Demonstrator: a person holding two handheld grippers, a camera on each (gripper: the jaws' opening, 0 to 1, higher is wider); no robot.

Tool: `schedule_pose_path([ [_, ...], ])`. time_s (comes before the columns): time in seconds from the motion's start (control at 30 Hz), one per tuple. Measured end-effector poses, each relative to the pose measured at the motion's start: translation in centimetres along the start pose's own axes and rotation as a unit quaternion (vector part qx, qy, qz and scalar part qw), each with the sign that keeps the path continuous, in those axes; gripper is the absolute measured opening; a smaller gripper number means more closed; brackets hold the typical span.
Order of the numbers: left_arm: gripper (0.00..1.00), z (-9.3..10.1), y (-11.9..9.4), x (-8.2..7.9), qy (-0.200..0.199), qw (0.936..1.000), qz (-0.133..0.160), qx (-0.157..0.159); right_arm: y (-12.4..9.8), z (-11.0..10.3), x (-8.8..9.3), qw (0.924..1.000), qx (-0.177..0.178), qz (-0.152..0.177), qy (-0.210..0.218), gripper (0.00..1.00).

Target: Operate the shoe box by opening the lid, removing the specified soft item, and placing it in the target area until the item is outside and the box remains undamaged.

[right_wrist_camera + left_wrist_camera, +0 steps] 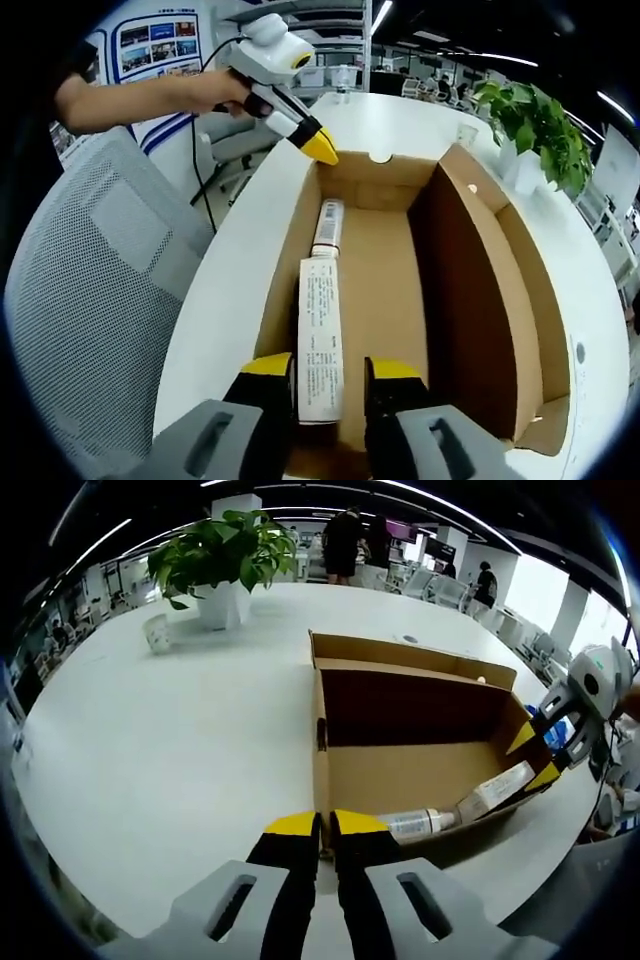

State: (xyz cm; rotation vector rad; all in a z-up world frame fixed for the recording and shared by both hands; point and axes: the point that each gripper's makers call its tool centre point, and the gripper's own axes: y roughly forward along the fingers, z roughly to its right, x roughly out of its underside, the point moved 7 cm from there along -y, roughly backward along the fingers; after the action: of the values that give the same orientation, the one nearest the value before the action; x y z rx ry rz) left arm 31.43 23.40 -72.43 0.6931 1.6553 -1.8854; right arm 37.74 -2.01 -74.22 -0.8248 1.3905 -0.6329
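An open brown shoe box [420, 705] [470, 290] lies on the white table [180, 750], its lid folded back. Inside, along one long wall, lies a white printed tube [320, 340] [497, 787], with a clear capped part [328, 225] [415, 825] in line beyond it. My right gripper [330, 372] [534, 757] is open and straddles the tube's near end, the left jaw touching it and a small gap at the right jaw. My left gripper [326, 825] [322, 150] is shut on the box's end wall at the corner.
A potted plant [225, 555] [535, 115] and a small cup [157, 632] stand on the table beyond the box. A grey mesh chair [90, 300] sits close to the table edge beside the box. A person's arm [140, 100] holds the left gripper. People stand far behind.
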Motion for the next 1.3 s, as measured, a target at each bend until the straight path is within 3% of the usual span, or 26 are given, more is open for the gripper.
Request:
schedule_pose_path([
  [0.1,0.02,0.0,0.0,0.0,-0.001,1.0,0.001,-0.001,0.0,-0.1,-0.2,0.9999,0.003,0.001,-0.01,0.14],
  [0.47,0.02,0.1,0.0,0.0,-0.002,1.0,0.002,-0.004,-0.9,-0.2,-0.7,0.9996,0.013,0.008,-0.023,0.13],
  [1.3,0.02,0.1,0.0,0.0,-0.007,0.9999,0.005,-0.008,-6.1,0.0,-3.3,0.9968,0.05,0.037,-0.051,0.12],
])
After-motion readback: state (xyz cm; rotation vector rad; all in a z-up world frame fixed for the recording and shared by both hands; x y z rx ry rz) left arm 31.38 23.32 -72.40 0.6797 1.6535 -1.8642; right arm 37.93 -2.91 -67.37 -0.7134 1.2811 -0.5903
